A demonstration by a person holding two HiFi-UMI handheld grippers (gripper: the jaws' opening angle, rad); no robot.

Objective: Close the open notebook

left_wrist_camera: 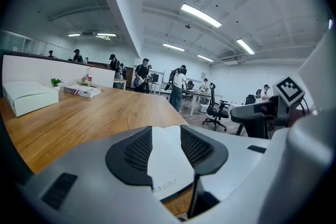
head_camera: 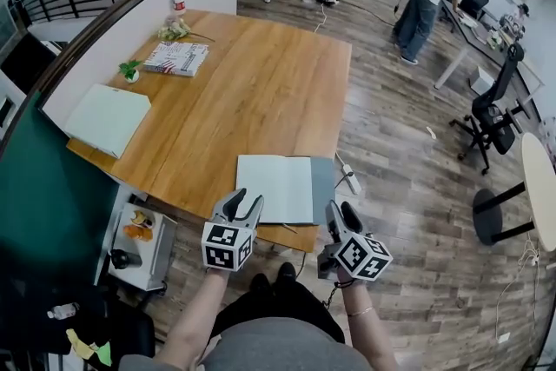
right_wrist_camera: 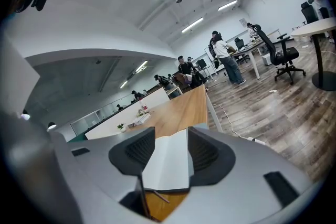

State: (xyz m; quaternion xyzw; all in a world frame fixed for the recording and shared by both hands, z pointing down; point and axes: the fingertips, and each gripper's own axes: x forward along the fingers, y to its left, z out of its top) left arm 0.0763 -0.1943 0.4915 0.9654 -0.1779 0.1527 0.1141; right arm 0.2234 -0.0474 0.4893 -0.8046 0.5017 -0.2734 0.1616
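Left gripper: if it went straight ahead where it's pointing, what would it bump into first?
Most likely the open notebook, lying just ahead of the open jaws of the left gripper; exact depth is unclear.

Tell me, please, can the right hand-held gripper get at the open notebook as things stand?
Probably yes: the right hand-held gripper, jaws open, hangs close by the notebook at the table edge, with nothing between them.
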